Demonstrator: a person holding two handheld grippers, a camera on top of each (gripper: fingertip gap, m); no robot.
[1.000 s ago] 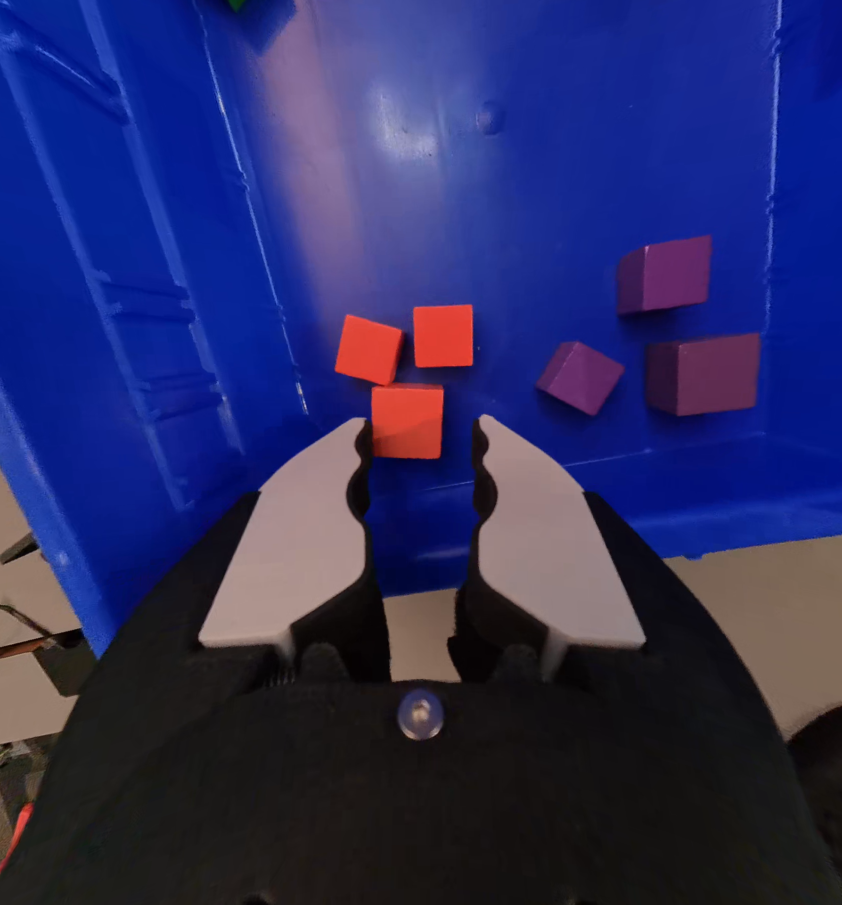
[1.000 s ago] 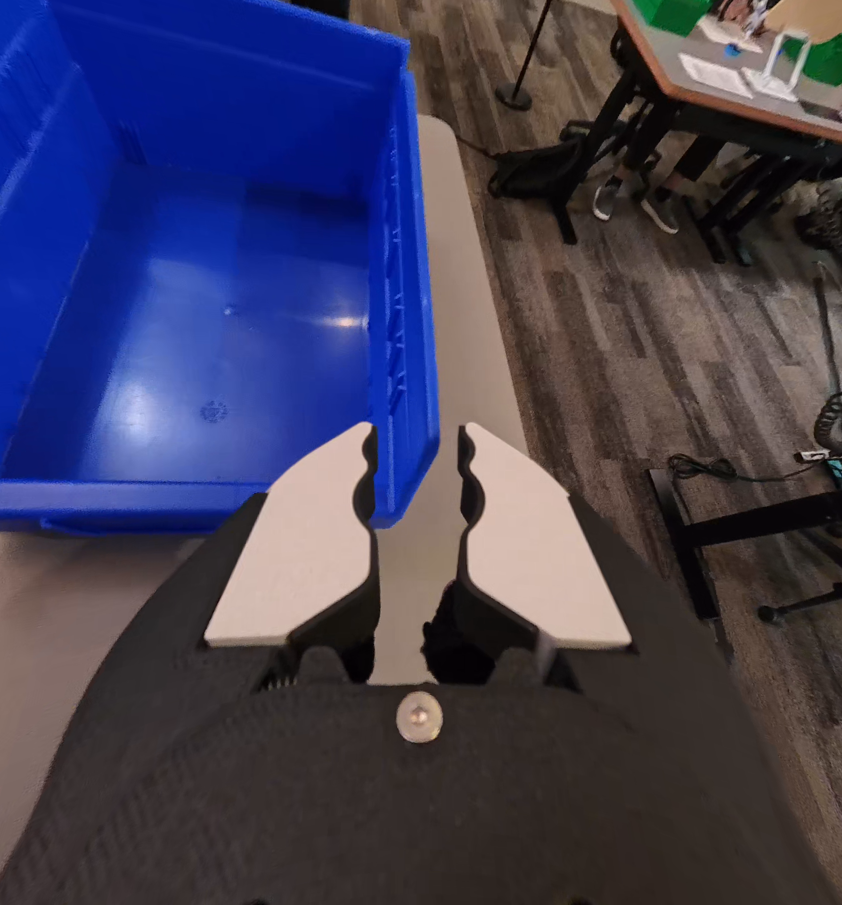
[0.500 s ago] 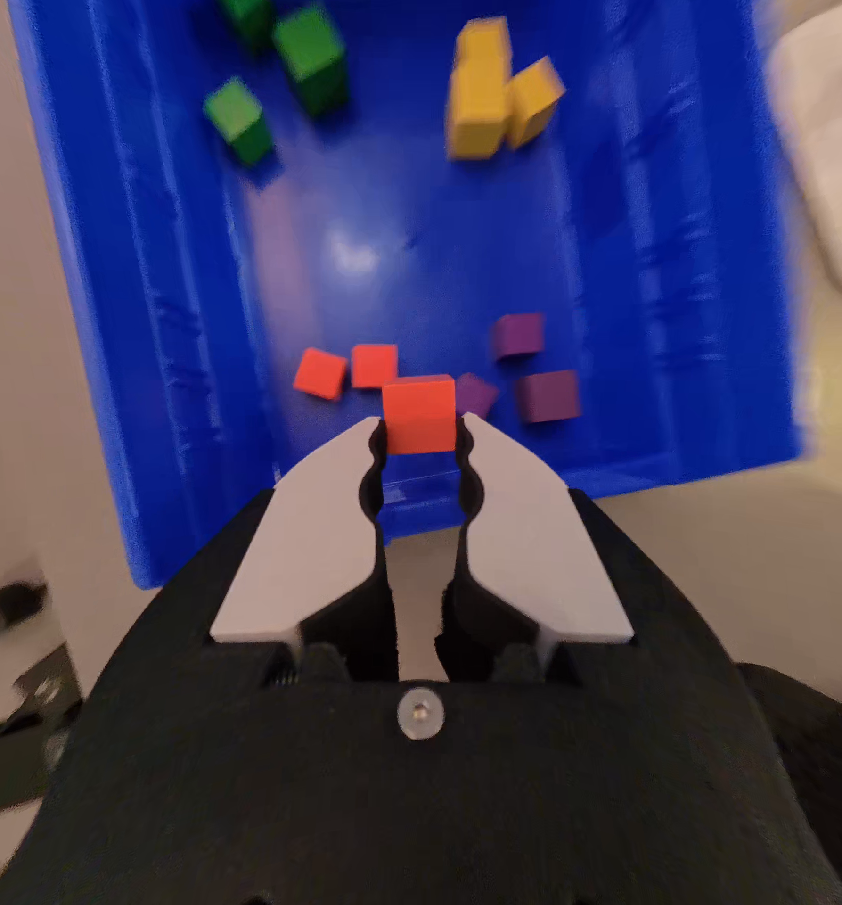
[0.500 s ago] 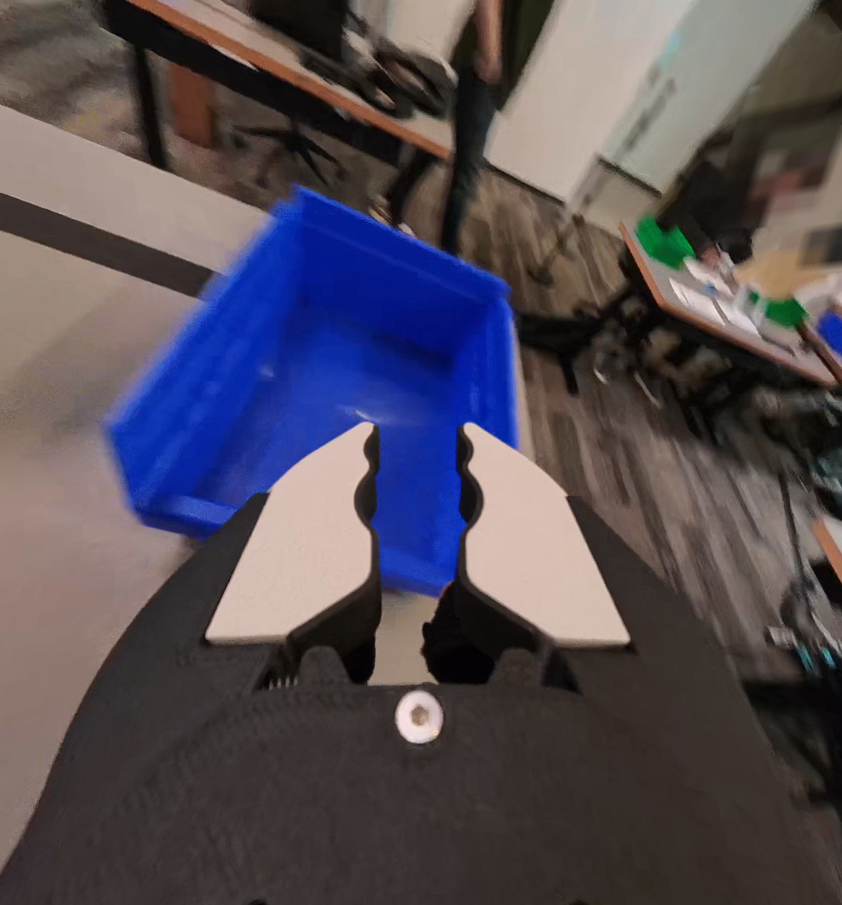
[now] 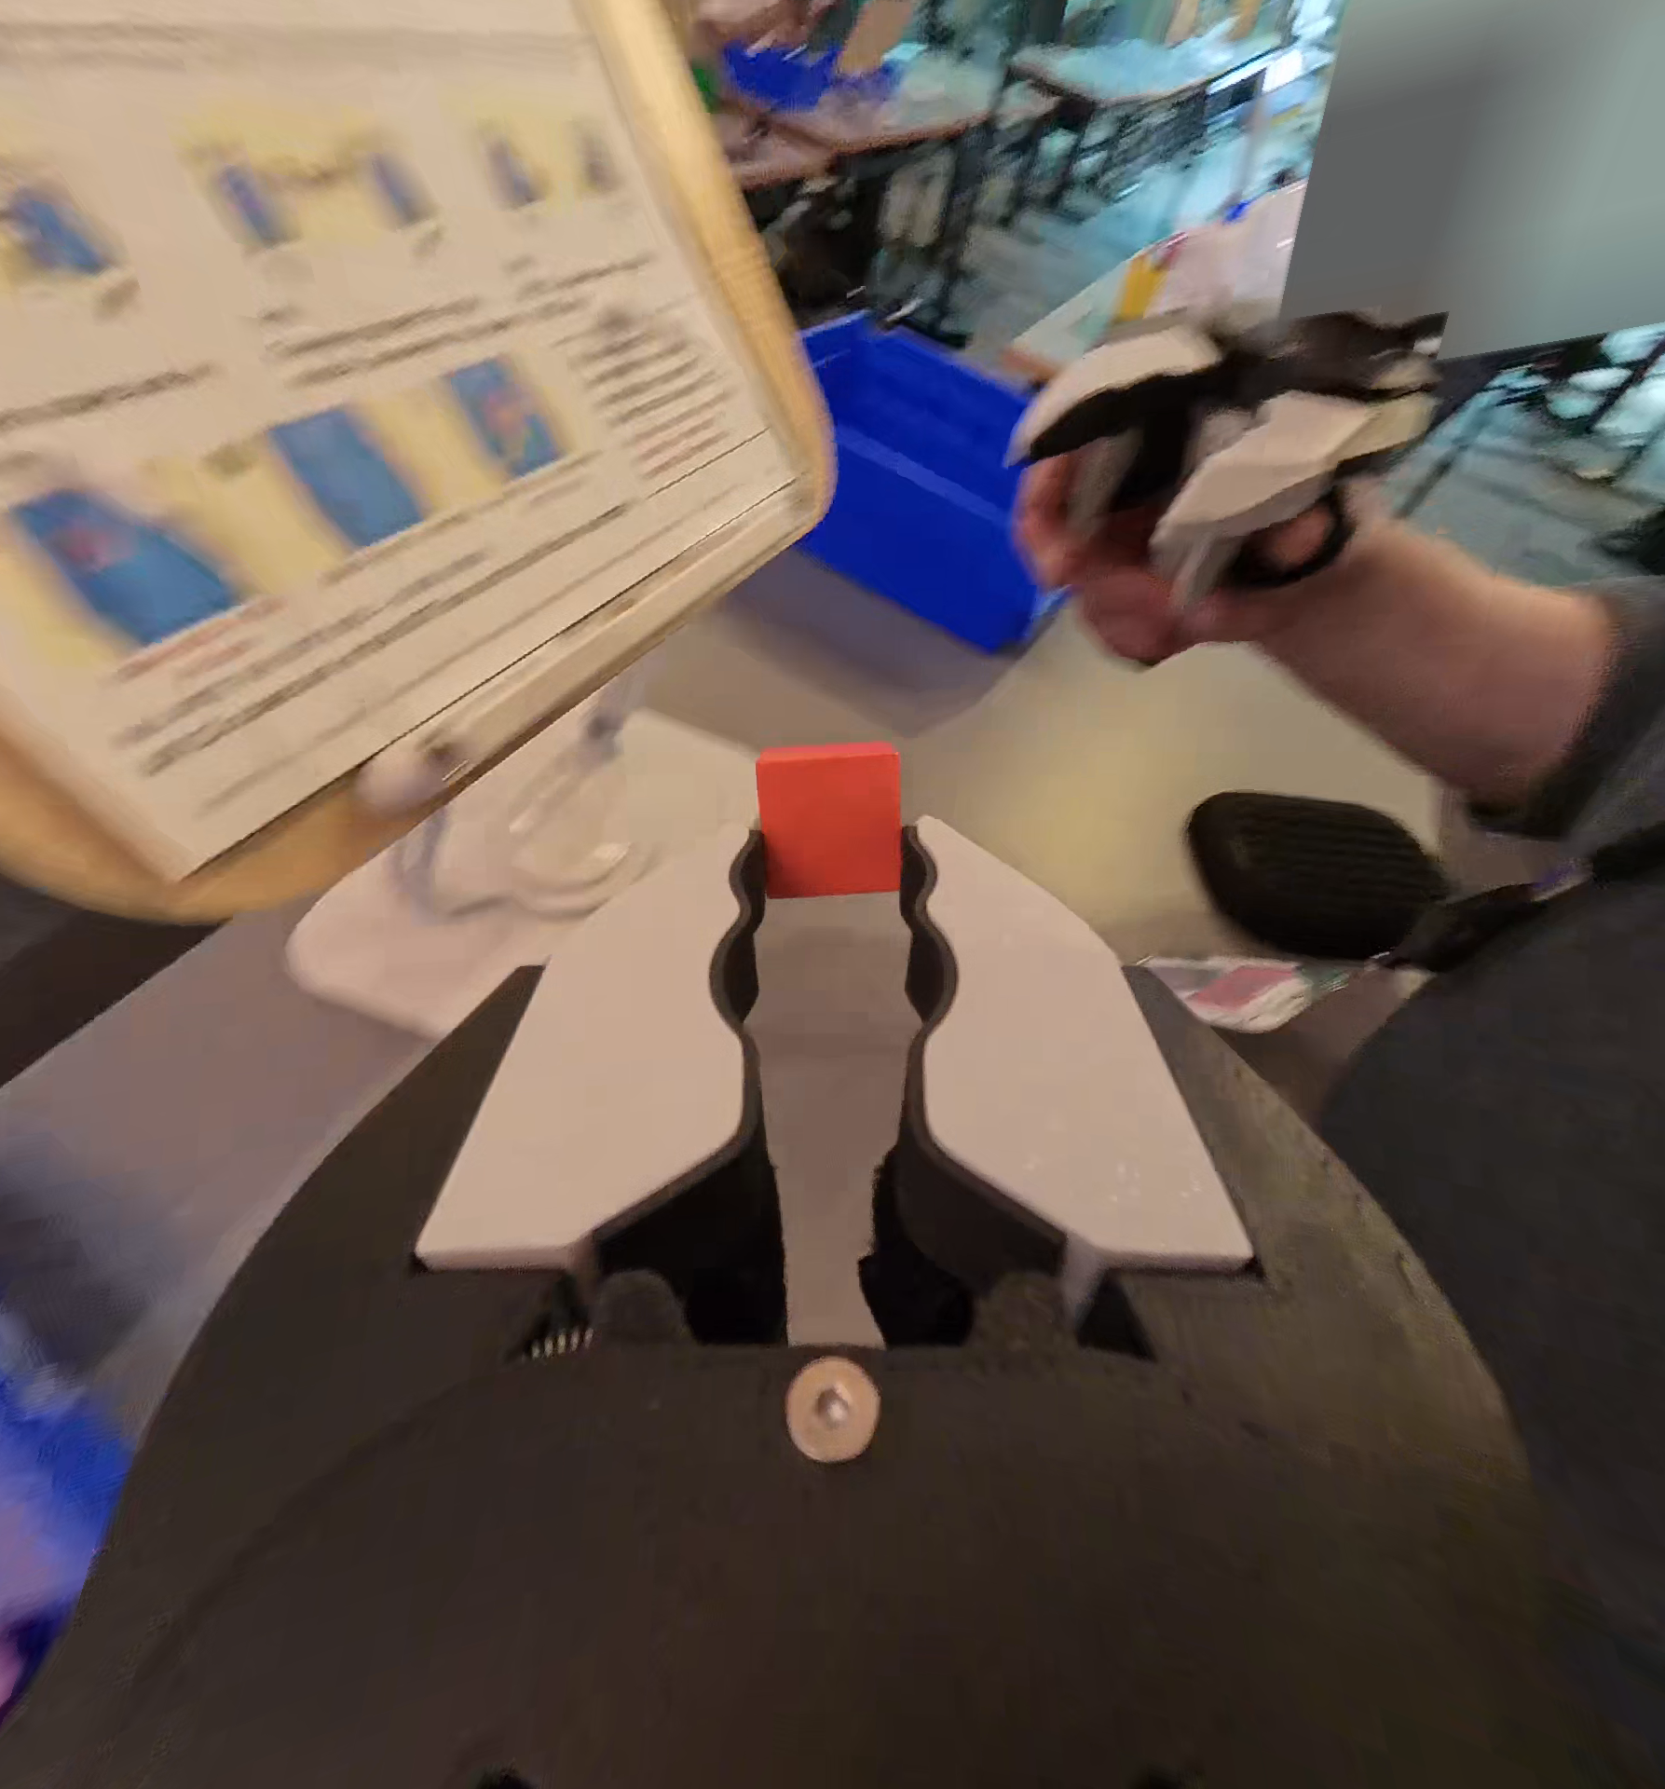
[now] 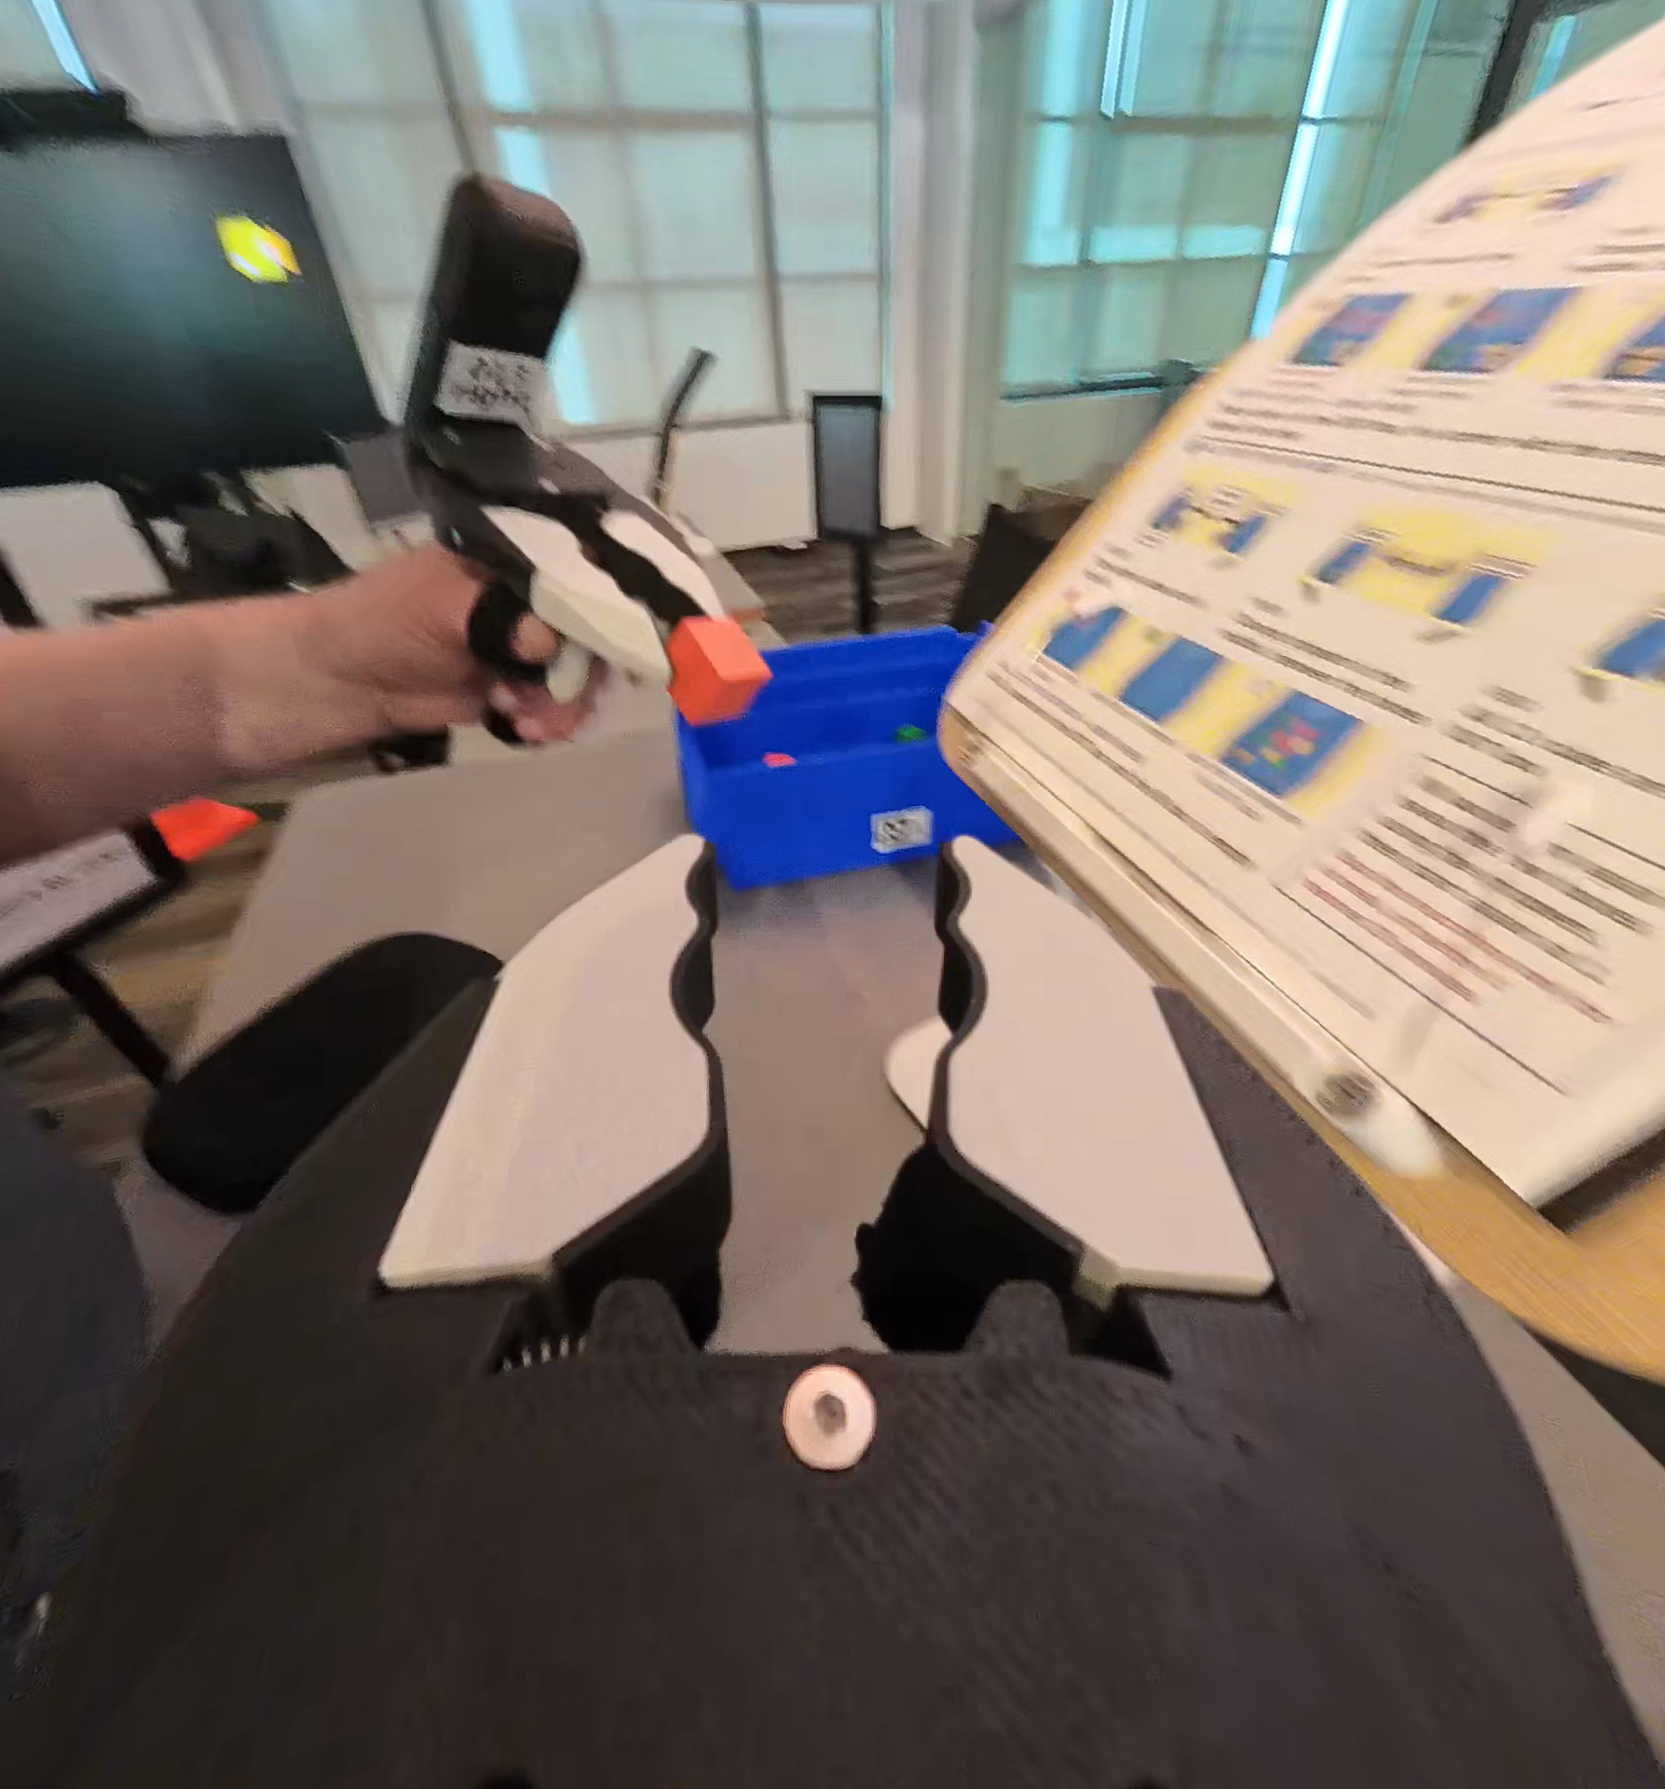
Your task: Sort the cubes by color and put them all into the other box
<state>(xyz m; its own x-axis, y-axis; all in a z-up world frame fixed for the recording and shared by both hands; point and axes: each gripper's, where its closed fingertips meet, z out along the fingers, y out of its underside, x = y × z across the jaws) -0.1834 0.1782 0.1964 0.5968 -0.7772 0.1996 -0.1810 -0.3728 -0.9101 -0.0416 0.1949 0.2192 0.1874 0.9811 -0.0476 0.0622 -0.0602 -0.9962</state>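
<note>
My left gripper [image 5: 830, 852] is shut on an orange-red cube [image 5: 828, 821], both pads pressing its sides, held in the air above the table. The right wrist view shows the same gripper [image 6: 683, 649] with the cube [image 6: 715, 672] at its tips. My right gripper [image 6: 823, 862] is open with nothing between its fingers; it also shows in the left wrist view [image 5: 1128, 503], held by a hand. One blue box [image 5: 915, 484] stands behind my left gripper. Another blue box [image 6: 809, 784] holds a red and a green cube.
A tilted board with a printed sheet [image 5: 325, 387] stands on a clear stand [image 5: 557, 823] at the left; it shows at the right in the right wrist view [image 6: 1390, 678]. A person's forearm [image 5: 1448, 668] crosses the right. A black chair armrest [image 5: 1312, 871] is near.
My left gripper closed on an orange-red cube in the box, lifted it out and swung away. My right gripper swung up from the empty box and opened wider.
</note>
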